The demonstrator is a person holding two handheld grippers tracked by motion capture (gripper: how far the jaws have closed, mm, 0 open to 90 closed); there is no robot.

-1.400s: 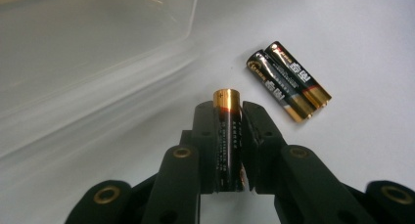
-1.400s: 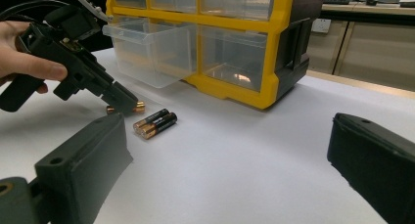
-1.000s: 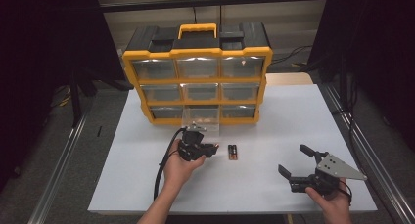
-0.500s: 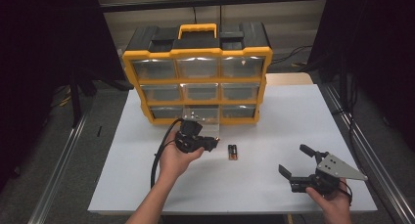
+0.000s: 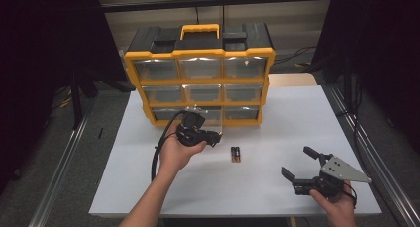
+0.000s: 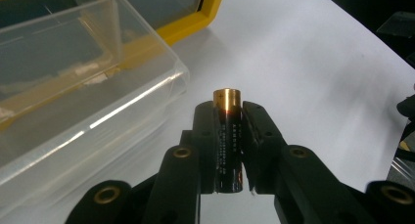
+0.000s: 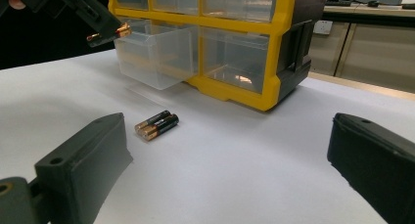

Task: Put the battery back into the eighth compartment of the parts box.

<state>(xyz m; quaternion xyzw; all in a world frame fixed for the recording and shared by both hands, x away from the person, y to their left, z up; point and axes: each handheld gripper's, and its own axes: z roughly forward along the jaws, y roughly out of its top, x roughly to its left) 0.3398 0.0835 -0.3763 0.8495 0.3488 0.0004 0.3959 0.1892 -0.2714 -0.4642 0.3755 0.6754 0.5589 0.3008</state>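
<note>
Drawer cabinet [image 5: 200,73] stands at the table's [image 5: 297,118] far edge, its bottom-middle drawer [image 7: 155,53] pulled out. Left gripper [image 6: 227,131], holding a battery [image 6: 228,136], is just before that drawer. Two batteries [image 5: 236,153] lie side by side mid-table. Right gripper [image 5: 299,163] sits toward the near right corner.

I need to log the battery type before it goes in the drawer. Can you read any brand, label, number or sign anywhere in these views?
Held battery in the left gripper: a line of small print runs along its black body, too blurred to read.
Two batteries on the table: no print legible.
Organizer: no readable label.
Drawer: none.
Nothing can be quoted.
</note>
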